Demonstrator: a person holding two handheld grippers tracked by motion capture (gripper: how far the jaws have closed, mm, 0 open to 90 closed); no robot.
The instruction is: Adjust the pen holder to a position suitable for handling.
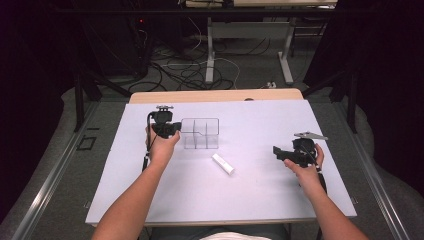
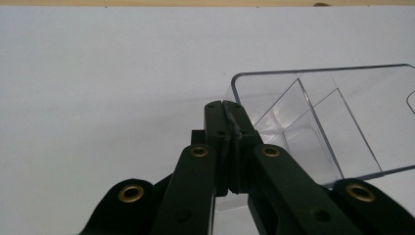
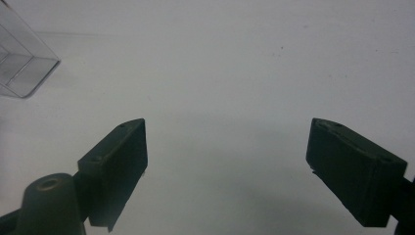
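Note:
A clear plastic organizer (image 1: 200,133) with several compartments stands on the white table top (image 1: 250,200), left of the middle. My left gripper (image 1: 176,131) sits at its left side. In the left gripper view the jaws of the left gripper (image 2: 226,105) are pressed together over the rim of the organizer's (image 2: 323,117) left wall. A small white tube (image 1: 223,164) lies flat in front of the organizer. My right gripper (image 1: 276,151) hovers at the right, pointing left, its jaws wide apart. In the right gripper view nothing lies between the jaws of the right gripper (image 3: 227,166).
A corner of the organizer (image 3: 19,63) shows at the upper left of the right gripper view. The table's wooden far edge (image 1: 215,95) lies behind the white top. Beyond it are desk legs (image 1: 210,55) and loose cables (image 1: 185,75) on the floor.

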